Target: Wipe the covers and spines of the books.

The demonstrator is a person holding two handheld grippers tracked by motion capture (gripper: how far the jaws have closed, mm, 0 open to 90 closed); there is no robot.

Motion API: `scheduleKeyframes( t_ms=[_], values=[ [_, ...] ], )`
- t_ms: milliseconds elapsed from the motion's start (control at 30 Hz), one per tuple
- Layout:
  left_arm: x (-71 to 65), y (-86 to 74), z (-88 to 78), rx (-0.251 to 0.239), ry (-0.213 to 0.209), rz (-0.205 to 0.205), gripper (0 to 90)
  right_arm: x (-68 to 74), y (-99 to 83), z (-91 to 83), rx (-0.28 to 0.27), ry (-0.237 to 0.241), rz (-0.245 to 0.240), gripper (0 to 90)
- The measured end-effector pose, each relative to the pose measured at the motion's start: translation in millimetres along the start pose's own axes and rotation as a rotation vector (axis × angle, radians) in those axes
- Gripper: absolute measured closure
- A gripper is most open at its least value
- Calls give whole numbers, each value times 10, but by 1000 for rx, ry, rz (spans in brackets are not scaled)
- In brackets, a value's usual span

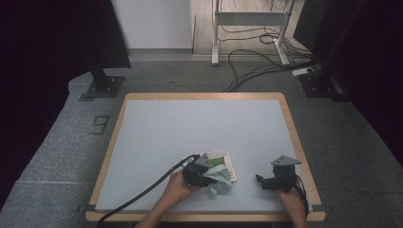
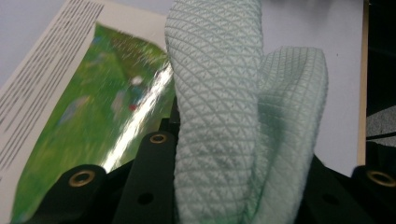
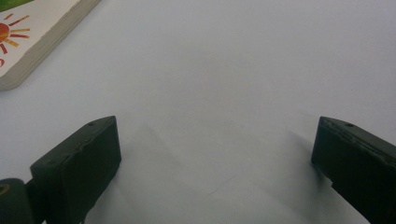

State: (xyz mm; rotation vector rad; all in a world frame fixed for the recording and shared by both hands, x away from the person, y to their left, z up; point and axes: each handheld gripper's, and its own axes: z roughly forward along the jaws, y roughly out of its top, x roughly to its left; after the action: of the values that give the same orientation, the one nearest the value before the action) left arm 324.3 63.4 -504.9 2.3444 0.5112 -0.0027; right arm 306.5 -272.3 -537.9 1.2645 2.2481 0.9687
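Observation:
My left gripper (image 1: 205,176) is shut on a pale green waffle-weave cloth (image 1: 219,177), which bunches up between its black jaws (image 2: 219,116). The cloth lies over a board book (image 1: 227,160) with a glossy green picture page and lines of text (image 2: 84,107). My right gripper (image 1: 261,180) rests low over the table at the right, jaws wide apart with nothing between them (image 3: 212,154). A corner of the book (image 3: 32,42), with a sun drawn on it, lies ahead and left of the right gripper.
The grey table top (image 1: 190,123) has a wooden rim (image 1: 297,142). Stand bases, cables and a desk frame are on the floor beyond the table's far edge. A black cable (image 1: 142,192) trails from my left gripper over the near edge.

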Motion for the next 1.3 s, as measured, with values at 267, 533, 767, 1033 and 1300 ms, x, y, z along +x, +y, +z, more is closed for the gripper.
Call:
scheduleKeyframes(
  t_ms=[267,533,767,1033,1300],
  values=[
    [48,-204,-209,-6,26,-31,719,0,0,0,-1,-1,-2,7],
    [63,-411,-403,-20,51,-55,718,3,-1,1,-3,-3,-1,9],
    [53,-594,-555,-40,64,-74,716,3,-2,0,-4,-3,-3,10],
    [35,-690,-633,-53,72,-74,710,4,-2,0,-4,-3,-3,10],
    [178,-736,-846,-86,151,-120,706,4,-2,0,-5,-3,-4,10]
  ],
)
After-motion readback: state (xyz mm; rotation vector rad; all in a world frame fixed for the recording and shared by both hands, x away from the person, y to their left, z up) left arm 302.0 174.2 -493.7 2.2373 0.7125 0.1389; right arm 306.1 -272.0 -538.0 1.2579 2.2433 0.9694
